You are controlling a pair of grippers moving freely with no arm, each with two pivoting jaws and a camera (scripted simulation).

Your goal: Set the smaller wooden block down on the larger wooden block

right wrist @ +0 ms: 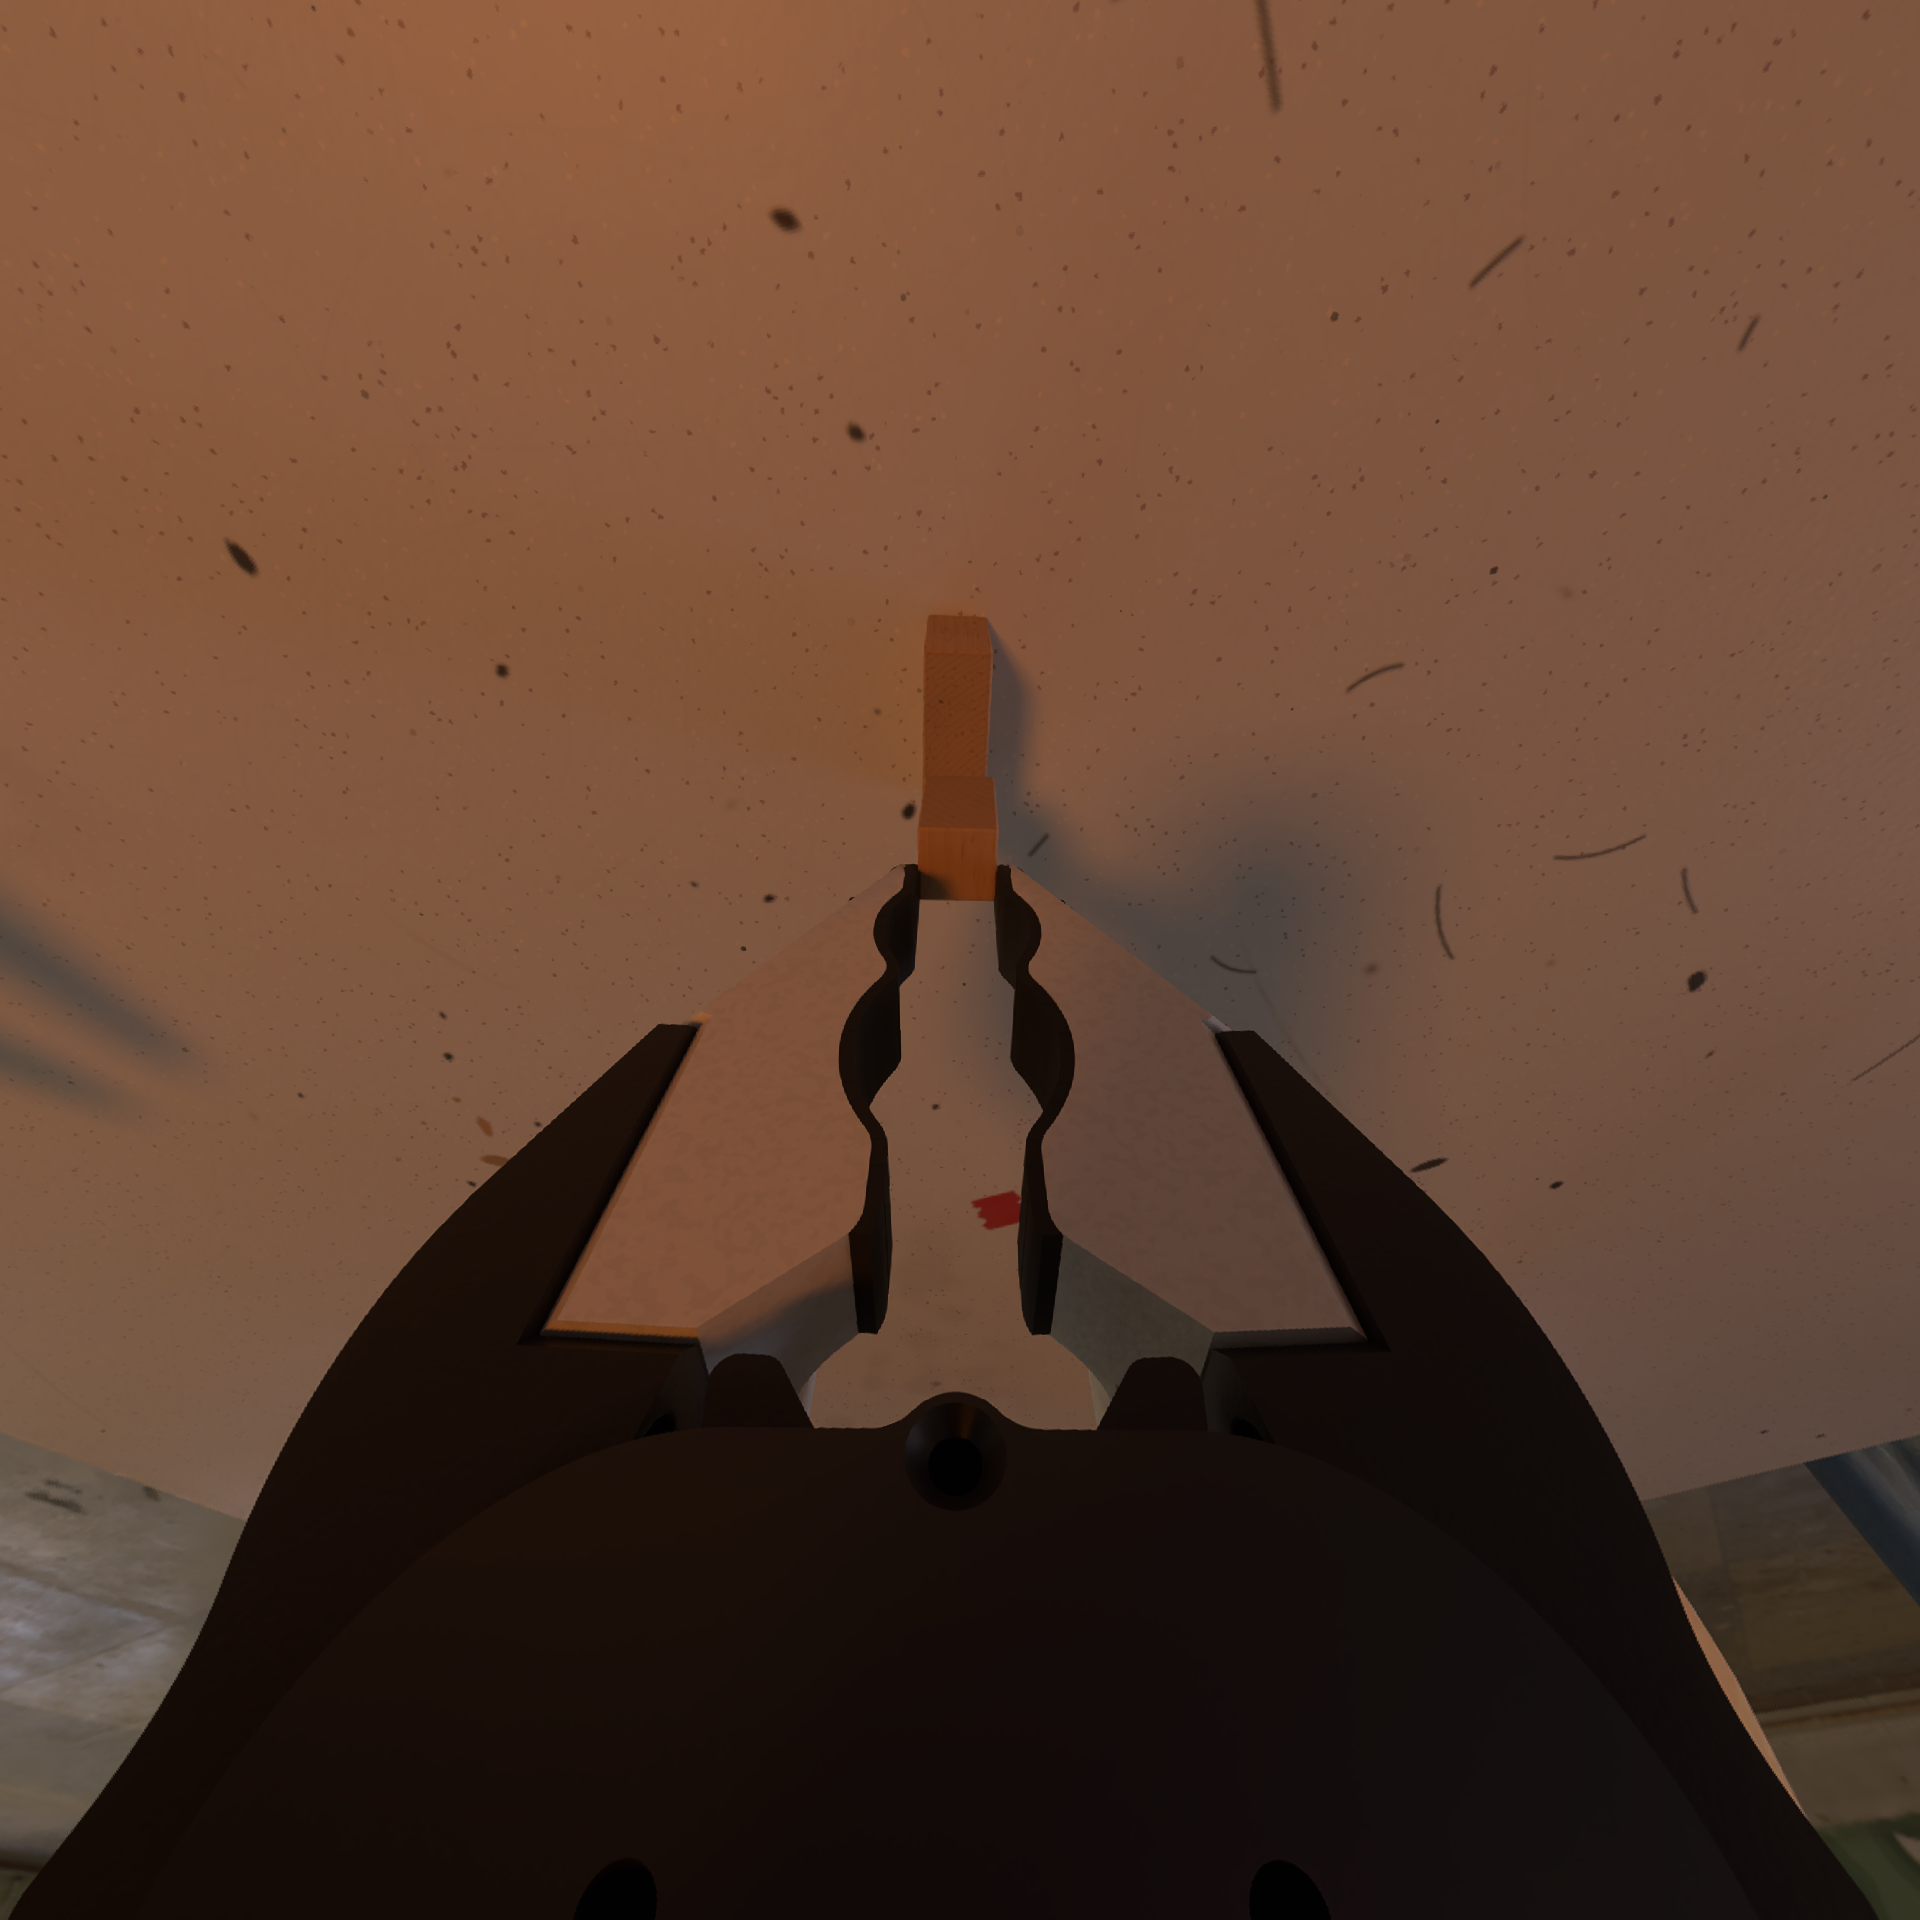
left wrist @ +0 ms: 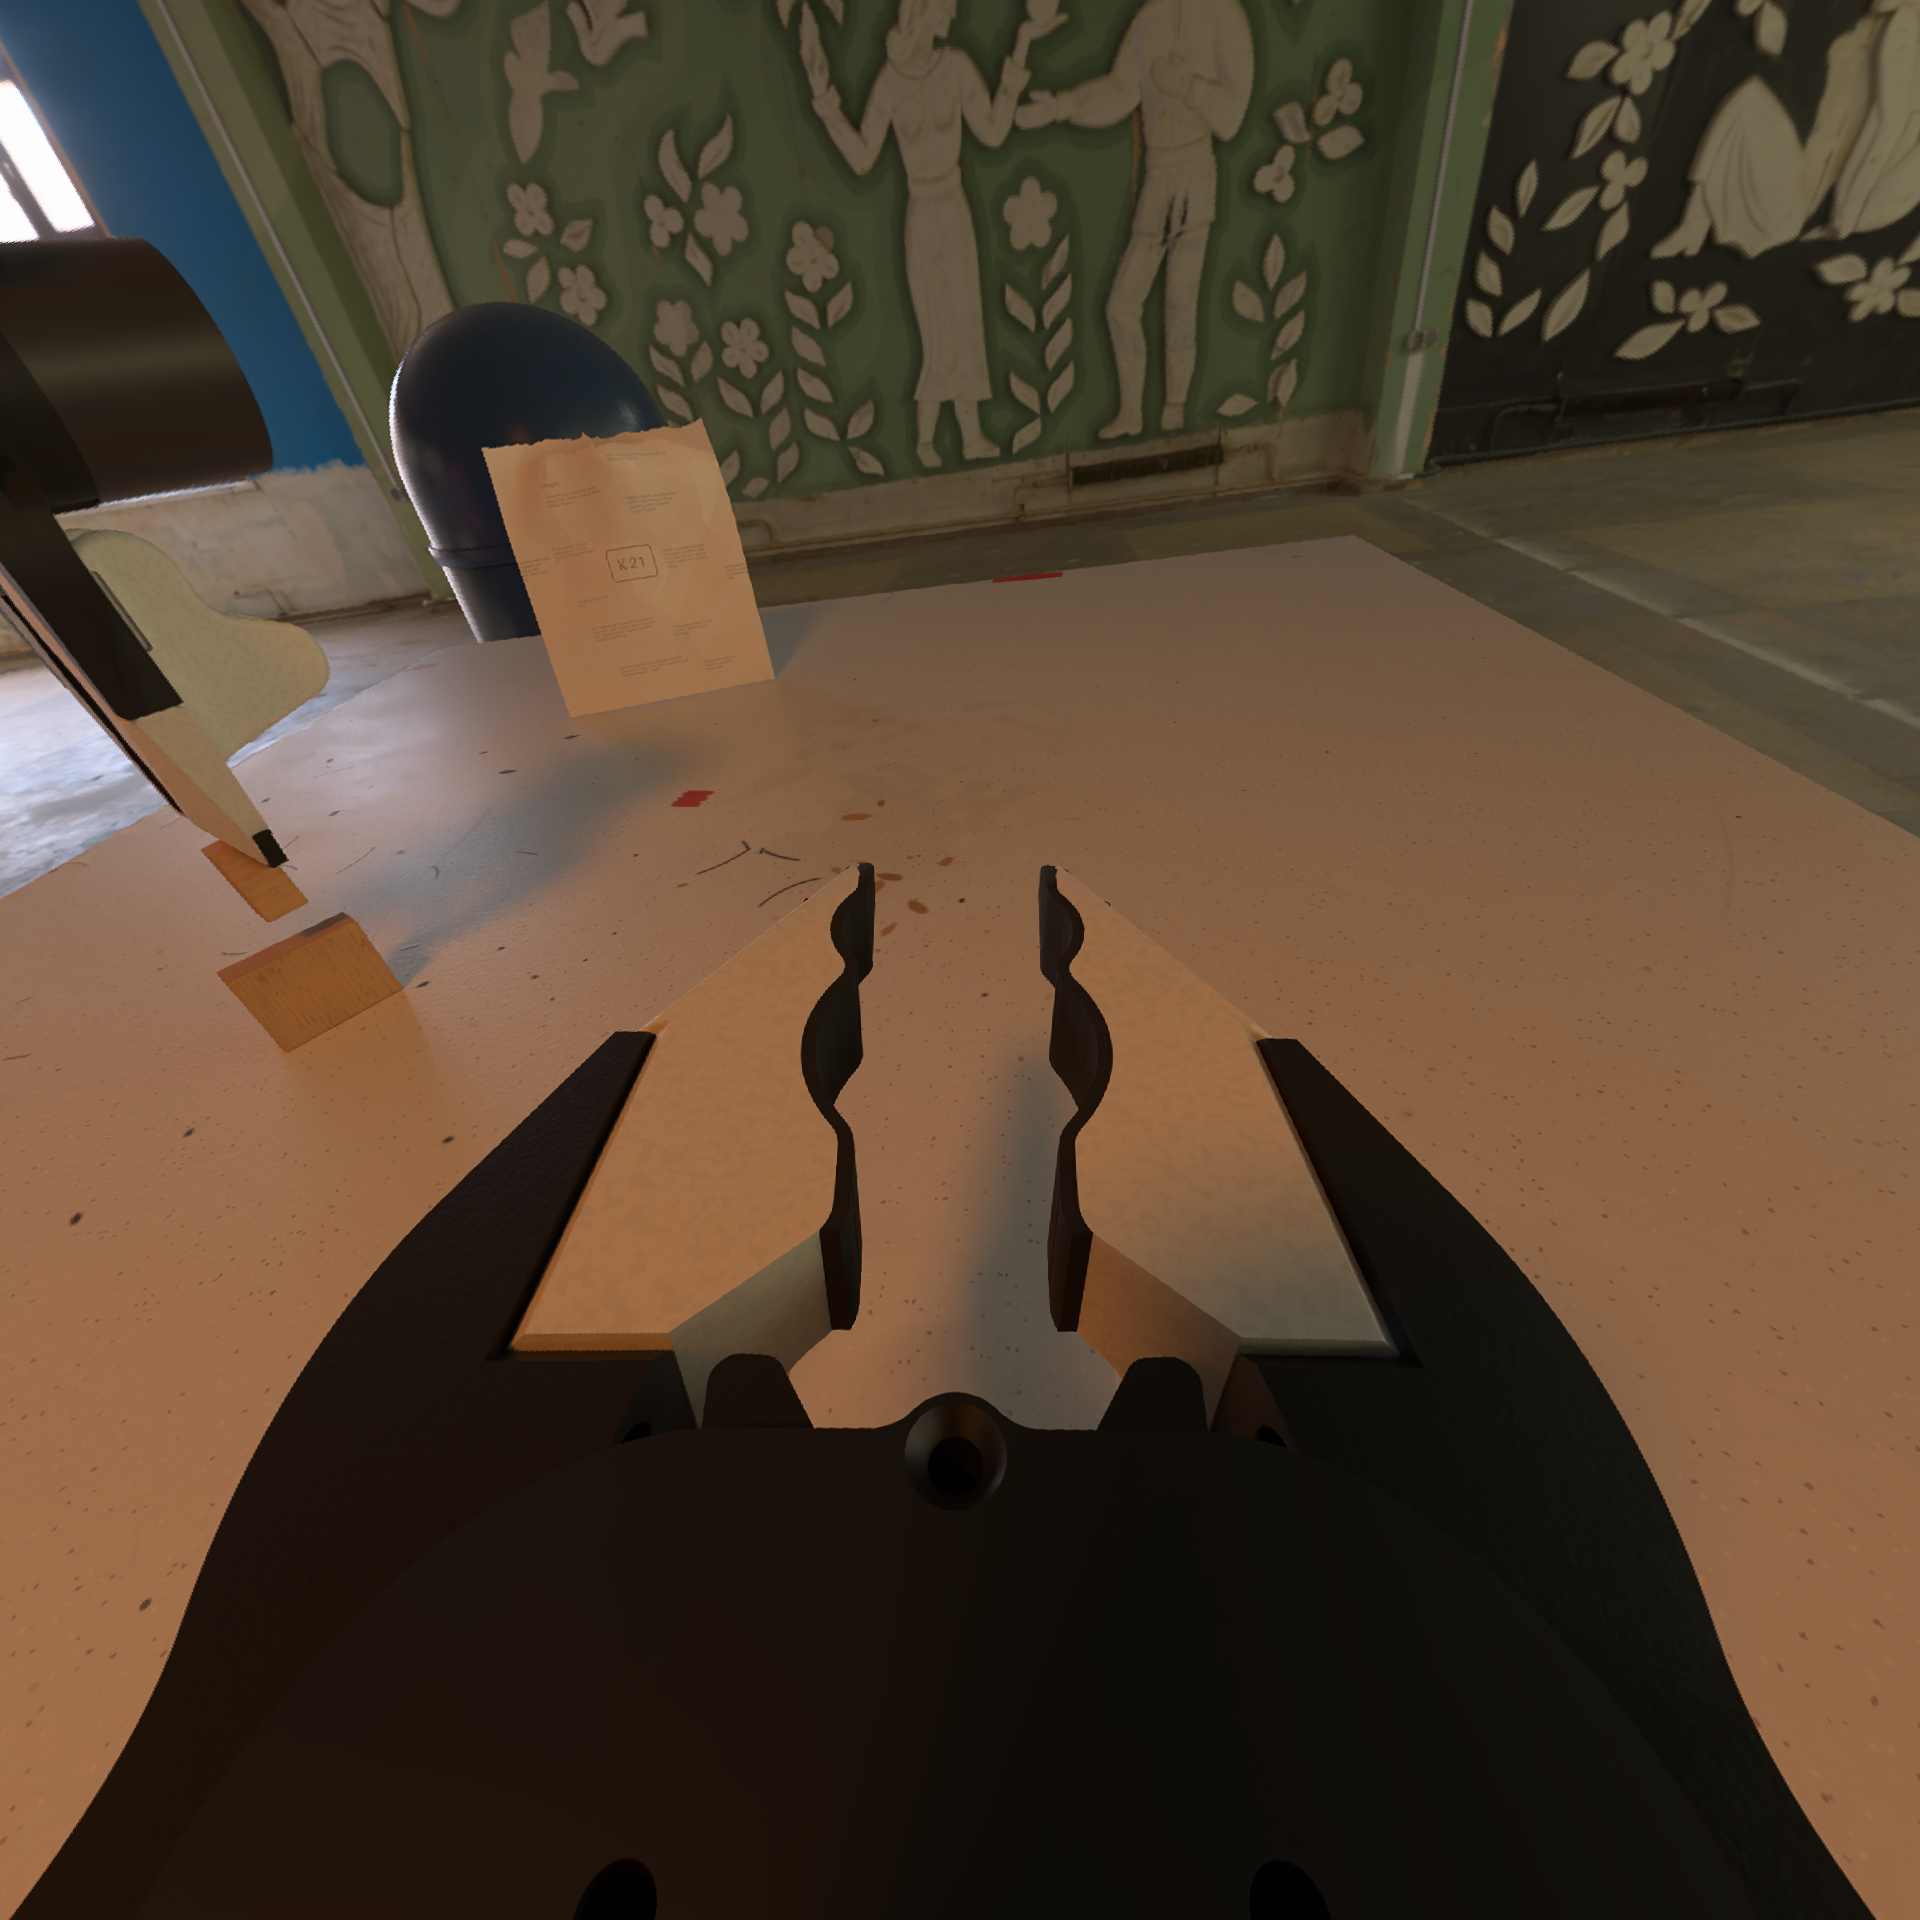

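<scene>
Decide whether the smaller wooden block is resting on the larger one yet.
Not yet. The smaller wooden block hangs clamped in the right gripper, with a visible gap above the larger wooden block.

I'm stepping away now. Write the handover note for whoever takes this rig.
Right claw: shut on the smaller wooden block, pinched at its fingertips and held in the air.
Left claw: open, empty, low over the table, off to the side.
Larger wooden block: on the table, just below the smaller one, a gap between them.
Done: pickup and carry.
Left: lower the small block onto the large one, release, back away.
</scene>
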